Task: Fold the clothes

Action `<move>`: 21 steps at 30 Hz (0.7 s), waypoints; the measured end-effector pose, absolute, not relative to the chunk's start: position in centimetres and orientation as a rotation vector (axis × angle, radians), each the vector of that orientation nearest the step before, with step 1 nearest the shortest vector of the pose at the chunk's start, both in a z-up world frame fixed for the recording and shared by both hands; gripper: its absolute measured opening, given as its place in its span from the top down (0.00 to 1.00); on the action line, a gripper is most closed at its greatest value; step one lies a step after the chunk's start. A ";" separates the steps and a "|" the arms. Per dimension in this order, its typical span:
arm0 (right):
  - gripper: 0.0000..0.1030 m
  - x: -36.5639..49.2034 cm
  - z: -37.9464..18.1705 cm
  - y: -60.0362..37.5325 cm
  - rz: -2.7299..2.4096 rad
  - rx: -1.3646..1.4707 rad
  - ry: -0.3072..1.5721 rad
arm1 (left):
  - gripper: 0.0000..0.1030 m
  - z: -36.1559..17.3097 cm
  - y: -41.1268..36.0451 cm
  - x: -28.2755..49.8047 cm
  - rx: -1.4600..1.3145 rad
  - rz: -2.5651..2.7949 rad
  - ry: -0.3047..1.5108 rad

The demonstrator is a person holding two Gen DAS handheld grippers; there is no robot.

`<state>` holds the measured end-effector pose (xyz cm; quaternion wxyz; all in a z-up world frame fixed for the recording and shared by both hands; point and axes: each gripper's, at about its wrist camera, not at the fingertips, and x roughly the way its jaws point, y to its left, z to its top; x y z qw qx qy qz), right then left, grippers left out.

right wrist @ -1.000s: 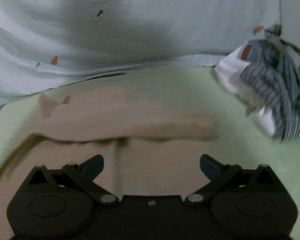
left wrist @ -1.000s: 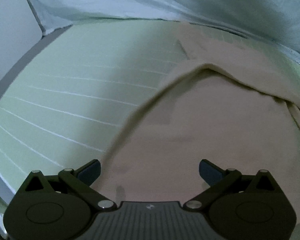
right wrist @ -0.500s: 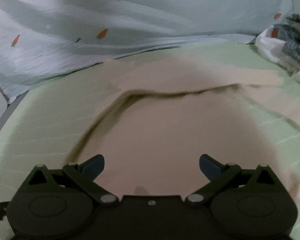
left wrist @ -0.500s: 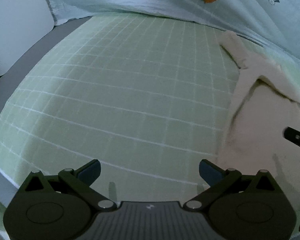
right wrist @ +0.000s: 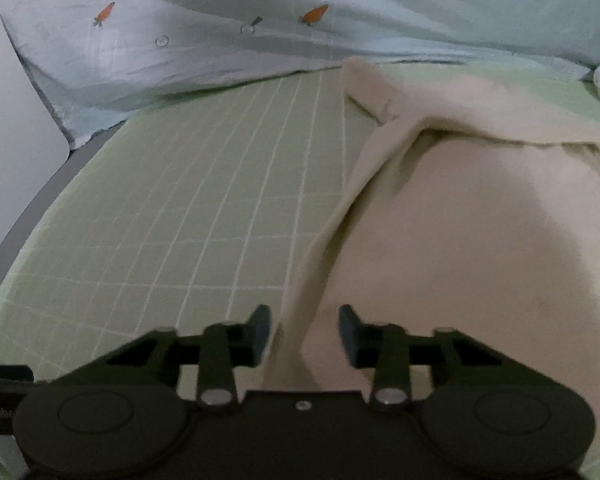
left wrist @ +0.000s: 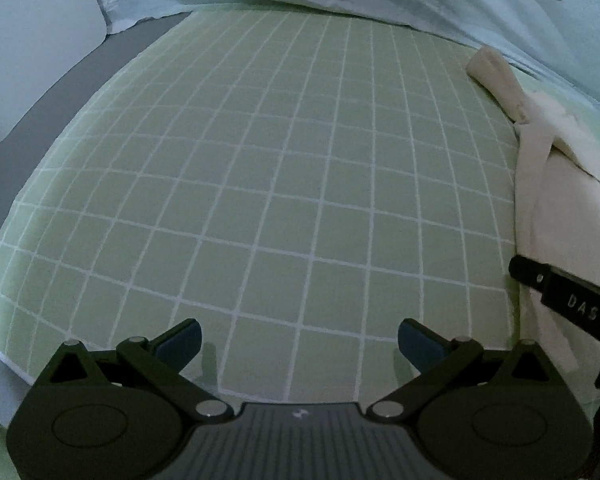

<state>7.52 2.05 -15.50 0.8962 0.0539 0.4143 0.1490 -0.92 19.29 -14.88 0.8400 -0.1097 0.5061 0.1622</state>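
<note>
A beige garment (right wrist: 480,240) is spread on the green checked sheet (left wrist: 260,180), right of the middle, with one long piece (left wrist: 496,80) stretched toward the far side. The right gripper (right wrist: 304,336) is held over its near left edge, fingers narrowed to a small gap astride the hem, seemingly not yet pinching, presumably so that the edge can be lifted. The left gripper (left wrist: 300,340) is held wide open, empty, over bare sheet

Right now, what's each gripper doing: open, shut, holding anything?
Left gripper: jaws wide open, empty, over the green grid mat.
Right gripper: jaws partly closed around the beige garment edge, not yet clamped.
</note>
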 end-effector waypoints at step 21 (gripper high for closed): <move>0.98 8.4 -12.8 -5.2 0.433 0.194 0.815 | 0.00 -13.7 12.8 1.7 -0.208 0.254 1.037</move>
